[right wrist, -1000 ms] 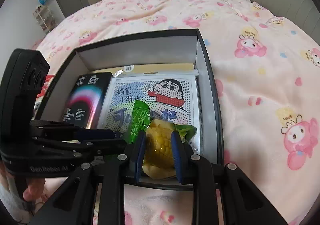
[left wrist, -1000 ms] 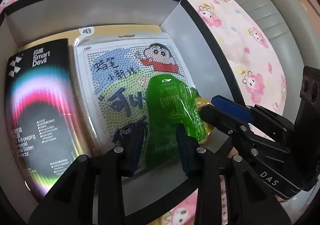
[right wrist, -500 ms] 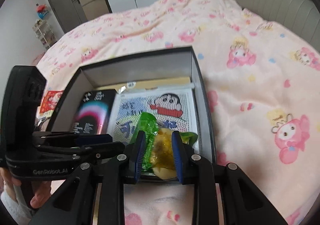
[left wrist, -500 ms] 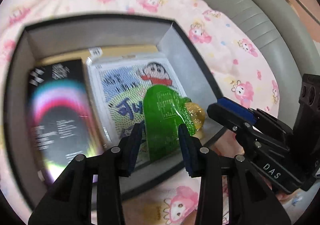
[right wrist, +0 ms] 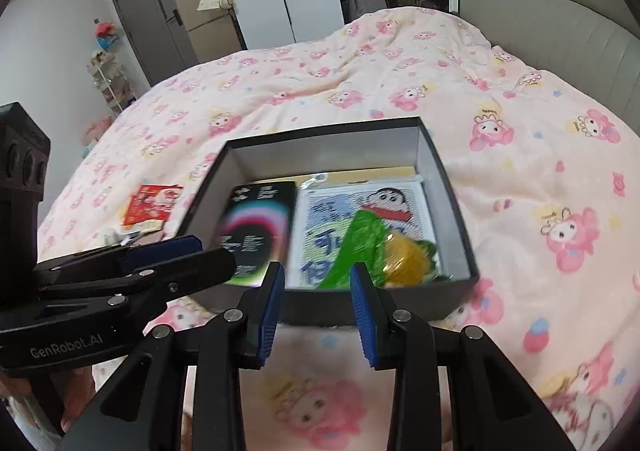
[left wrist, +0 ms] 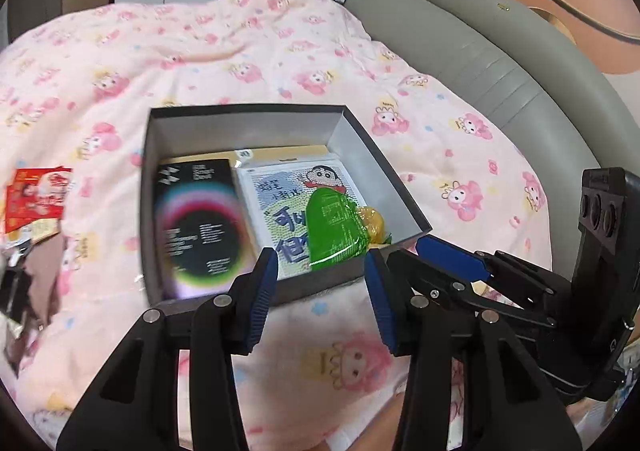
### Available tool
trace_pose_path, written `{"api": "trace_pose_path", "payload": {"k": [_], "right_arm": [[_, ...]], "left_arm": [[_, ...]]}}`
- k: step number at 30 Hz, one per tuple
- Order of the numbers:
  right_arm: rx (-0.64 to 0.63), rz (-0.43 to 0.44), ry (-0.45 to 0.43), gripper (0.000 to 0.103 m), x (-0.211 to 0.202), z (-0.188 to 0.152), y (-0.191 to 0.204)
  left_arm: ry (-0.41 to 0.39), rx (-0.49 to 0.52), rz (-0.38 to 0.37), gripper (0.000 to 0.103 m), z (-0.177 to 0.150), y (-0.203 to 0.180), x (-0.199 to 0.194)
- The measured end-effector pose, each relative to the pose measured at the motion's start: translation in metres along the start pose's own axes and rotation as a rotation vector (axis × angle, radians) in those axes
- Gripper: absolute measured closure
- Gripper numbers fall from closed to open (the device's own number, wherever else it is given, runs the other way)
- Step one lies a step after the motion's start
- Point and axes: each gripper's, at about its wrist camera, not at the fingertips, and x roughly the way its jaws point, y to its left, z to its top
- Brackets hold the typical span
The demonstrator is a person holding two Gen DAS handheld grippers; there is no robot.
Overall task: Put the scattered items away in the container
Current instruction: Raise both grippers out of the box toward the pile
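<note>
Red packet (left wrist: 34, 199) lies loose on the bedspread, left of and outside the box (left wrist: 248, 115), nearer the left gripper (left wrist: 320, 291), its jaws just opening and empty. Rightward, the right gripper (right wrist: 318, 303), also opening and empty, faces the green corn pack (right wrist: 372, 251) already boxed.

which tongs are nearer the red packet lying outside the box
Left. The left tongs sit on the red packet's side of the box; the right tongs are at the box's near edge, farther away.
</note>
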Motion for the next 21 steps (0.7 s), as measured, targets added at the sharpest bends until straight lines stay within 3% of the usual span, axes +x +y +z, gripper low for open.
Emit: {"api": "trace_pose_path", "payload": {"k": [12,21], "right_arm": [[-0.081,0.027,-0.026,0.073,-0.042,-0.018,0.053],[-0.193,0.175,0.043,0.073,-0.022,-0.030,0.131]], "left_arm": [[-0.066,-0.014,0.058,0.055,-0.032,0.007,-0.068],[-0.108,-0.157,0.137,0.055,-0.067,0.078,-0.122]]}}
